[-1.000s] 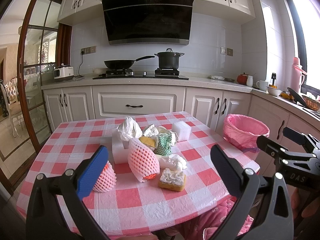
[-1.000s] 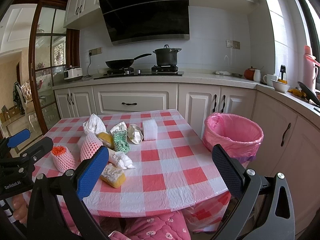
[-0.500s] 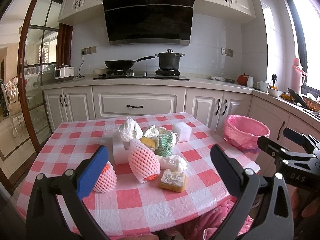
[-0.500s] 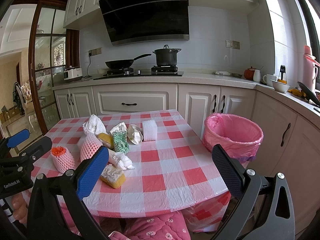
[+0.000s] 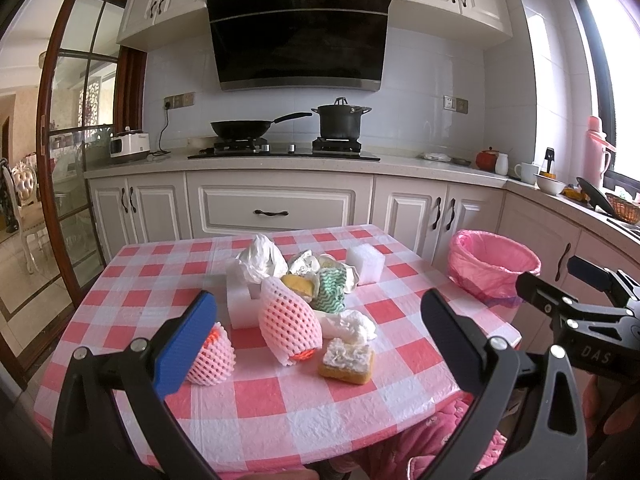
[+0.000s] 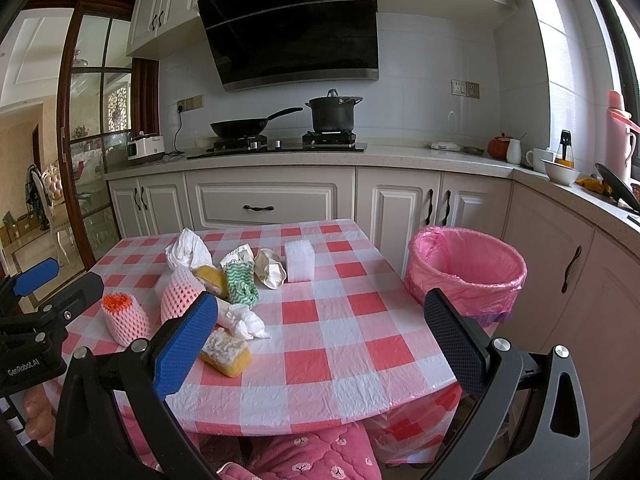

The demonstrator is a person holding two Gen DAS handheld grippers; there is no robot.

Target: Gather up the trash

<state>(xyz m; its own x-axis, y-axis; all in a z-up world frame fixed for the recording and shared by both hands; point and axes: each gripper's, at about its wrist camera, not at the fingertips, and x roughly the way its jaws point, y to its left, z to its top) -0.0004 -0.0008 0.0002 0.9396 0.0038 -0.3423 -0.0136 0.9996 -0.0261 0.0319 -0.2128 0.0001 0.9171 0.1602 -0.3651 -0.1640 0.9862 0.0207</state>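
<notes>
A pile of trash lies on the checked table (image 5: 280,396): two pink foam fruit nets (image 5: 289,320) (image 5: 210,354), a yellow sponge (image 5: 347,363), crumpled white tissue (image 5: 352,324), a green patterned wrapper (image 5: 330,290), a white plastic bag (image 5: 260,258) and white foam blocks (image 5: 365,264). The pink-lined bin (image 6: 466,270) stands right of the table. My left gripper (image 5: 320,344) is open and empty above the table's near edge. My right gripper (image 6: 320,340) is open and empty, nearer the bin.
Kitchen cabinets and a counter with a stove, wok and pot run behind the table. A side counter on the right holds cups, a bowl and a pink flask (image 6: 618,136). A glass door (image 5: 72,160) is at the left. A pink quilted cushion (image 6: 312,456) is below the table edge.
Both grippers stay open and almost still; the views barely shift. Nothing on the table has moved.
</notes>
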